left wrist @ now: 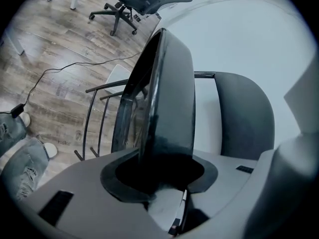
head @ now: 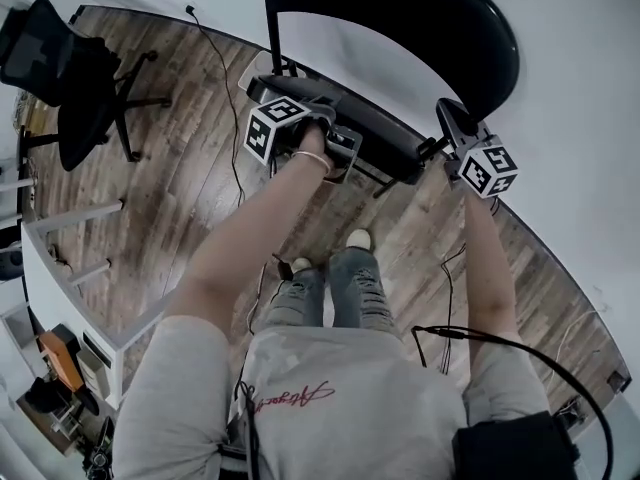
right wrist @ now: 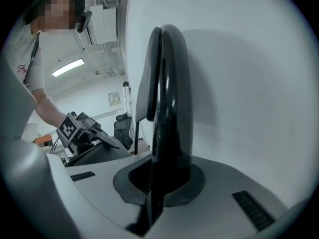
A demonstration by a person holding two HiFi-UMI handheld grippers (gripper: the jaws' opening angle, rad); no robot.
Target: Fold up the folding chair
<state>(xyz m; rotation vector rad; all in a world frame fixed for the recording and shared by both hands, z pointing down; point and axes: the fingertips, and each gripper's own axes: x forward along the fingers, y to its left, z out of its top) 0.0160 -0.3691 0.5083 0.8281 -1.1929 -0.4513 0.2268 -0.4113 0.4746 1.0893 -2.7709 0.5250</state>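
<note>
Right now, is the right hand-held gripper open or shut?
Shut. The right gripper view shows the right hand-held gripper with both black jaws pressed together, only a thin seam between them, nothing in it.

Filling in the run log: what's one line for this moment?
left tongs: slightly apart, empty, near seat | right tongs: shut, empty, beside folding chair

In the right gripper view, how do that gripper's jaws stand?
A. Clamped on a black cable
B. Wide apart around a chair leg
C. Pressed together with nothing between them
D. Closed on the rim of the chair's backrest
C: in the right gripper view, the two black jaws of the right gripper lie flat against each other. Only the white wall is behind them, and nothing is between them.
</note>
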